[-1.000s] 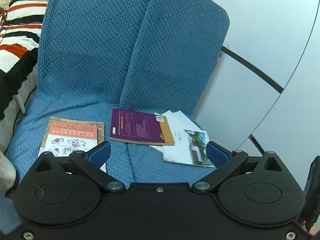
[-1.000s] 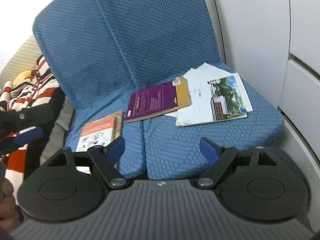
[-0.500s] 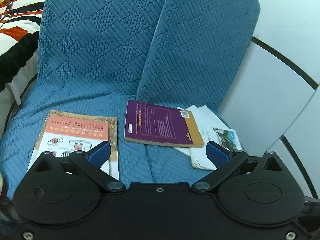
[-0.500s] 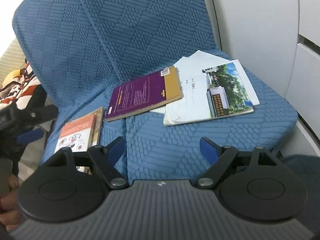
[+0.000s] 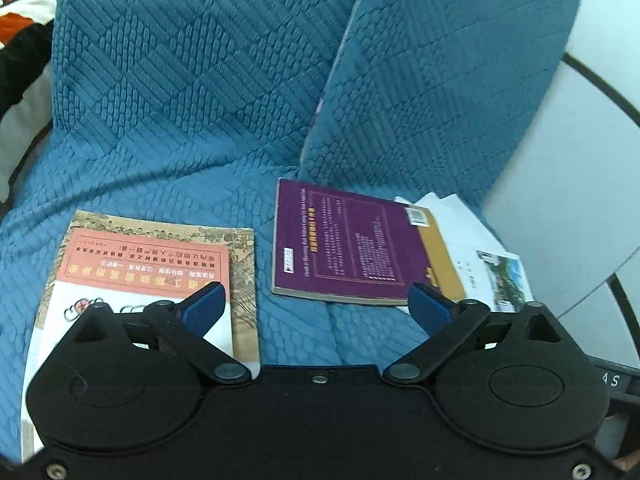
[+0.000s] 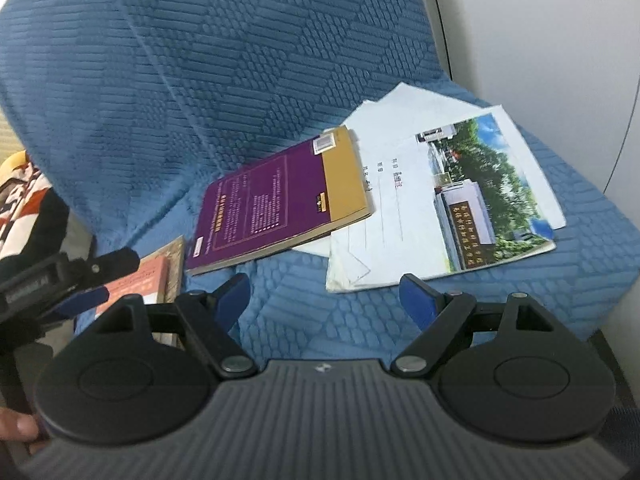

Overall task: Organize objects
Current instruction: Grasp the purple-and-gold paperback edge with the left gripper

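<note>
A purple and gold book (image 5: 352, 244) lies on the blue sofa seat (image 5: 160, 184), overlapping white papers and a booklet with a building photo (image 5: 500, 276). An orange and white book (image 5: 144, 276) lies to its left. My left gripper (image 5: 316, 308) is open and empty, just above the front of the seat between the two books. In the right wrist view the purple book (image 6: 280, 200) and the photo booklet (image 6: 452, 200) lie ahead of my right gripper (image 6: 324, 296), which is open and empty. The orange book (image 6: 148, 276) shows partly at the left.
Blue quilted back cushions (image 5: 240, 60) rise behind the seat. A white panelled wall (image 5: 580, 160) stands right of the sofa. A striped pillow (image 5: 24, 28) sits at the far left. The left gripper (image 6: 60, 284) shows at the left edge of the right wrist view.
Both grippers have moved closer to the seat and the books, which now look larger. Both stay open. The books and papers have not moved.
</note>
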